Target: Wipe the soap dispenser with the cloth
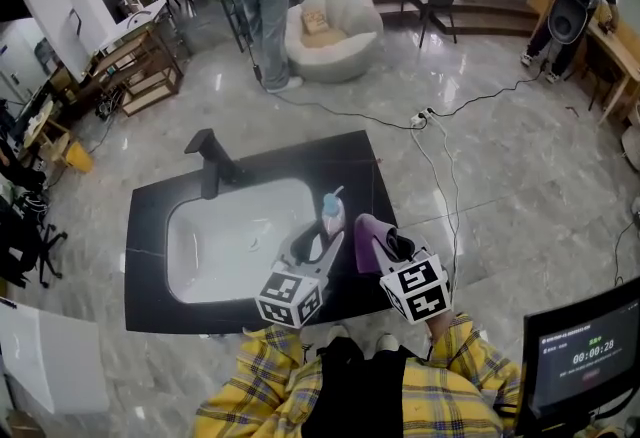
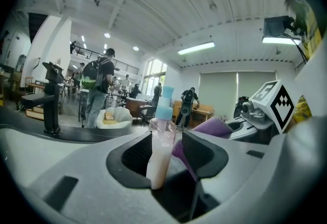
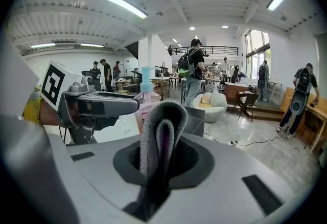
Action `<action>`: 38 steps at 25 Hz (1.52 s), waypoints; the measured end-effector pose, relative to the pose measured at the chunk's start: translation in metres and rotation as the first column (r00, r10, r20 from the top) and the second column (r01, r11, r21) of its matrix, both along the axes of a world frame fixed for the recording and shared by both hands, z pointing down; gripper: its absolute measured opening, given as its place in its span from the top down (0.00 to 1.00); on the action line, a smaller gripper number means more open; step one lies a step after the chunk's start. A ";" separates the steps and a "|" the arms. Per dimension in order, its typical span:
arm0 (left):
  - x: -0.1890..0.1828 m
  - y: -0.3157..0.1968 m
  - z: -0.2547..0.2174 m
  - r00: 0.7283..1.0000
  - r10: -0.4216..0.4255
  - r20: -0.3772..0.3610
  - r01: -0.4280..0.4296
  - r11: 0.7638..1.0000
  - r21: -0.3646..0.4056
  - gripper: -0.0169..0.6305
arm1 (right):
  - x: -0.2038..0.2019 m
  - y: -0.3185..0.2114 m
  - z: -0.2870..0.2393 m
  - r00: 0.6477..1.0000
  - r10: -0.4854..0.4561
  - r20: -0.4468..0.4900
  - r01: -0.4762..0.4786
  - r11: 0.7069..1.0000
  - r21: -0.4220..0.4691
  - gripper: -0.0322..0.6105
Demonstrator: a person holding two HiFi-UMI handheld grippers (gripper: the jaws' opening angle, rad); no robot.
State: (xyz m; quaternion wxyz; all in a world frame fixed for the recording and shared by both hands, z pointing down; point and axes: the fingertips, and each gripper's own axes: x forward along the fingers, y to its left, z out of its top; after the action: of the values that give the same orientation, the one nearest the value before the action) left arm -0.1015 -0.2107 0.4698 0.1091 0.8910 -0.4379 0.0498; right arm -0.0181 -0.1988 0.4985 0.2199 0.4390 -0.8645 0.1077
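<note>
At the right end of the black desk [image 1: 150,216], just beside the white sink [image 1: 230,246], the left gripper [image 1: 325,238] has its jaws clamped on the soap dispenser [image 1: 333,212], a clear bottle of pinkish soap with a blue pump, held nearly upright. The right gripper [image 1: 386,248] comes in close on its right, jaws clenched on a folded purple cloth [image 1: 368,238] that pokes up just beside the bottle; whether they touch I cannot tell. A black faucet [image 1: 210,162] stands behind the sink. On the grey floor beyond are a white armchair [image 1: 335,31], a standing person [image 1: 268,6], a trailing cable [image 1: 345,111] and a monitor [image 1: 585,356] near my right
</note>
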 end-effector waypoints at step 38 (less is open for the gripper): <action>0.024 -0.028 0.004 0.801 0.581 0.146 -0.587 0.809 -0.002 0.45 | 0.030 -0.006 -0.001 0.995 0.093 0.020 -0.093 0.996 -0.001 0.88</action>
State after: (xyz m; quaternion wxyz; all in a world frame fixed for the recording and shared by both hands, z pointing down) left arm -0.0775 -0.2388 0.4734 0.0384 0.9789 -0.1496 0.1335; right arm 0.0115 -0.2044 0.4976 0.2058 0.4779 -0.8452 0.1224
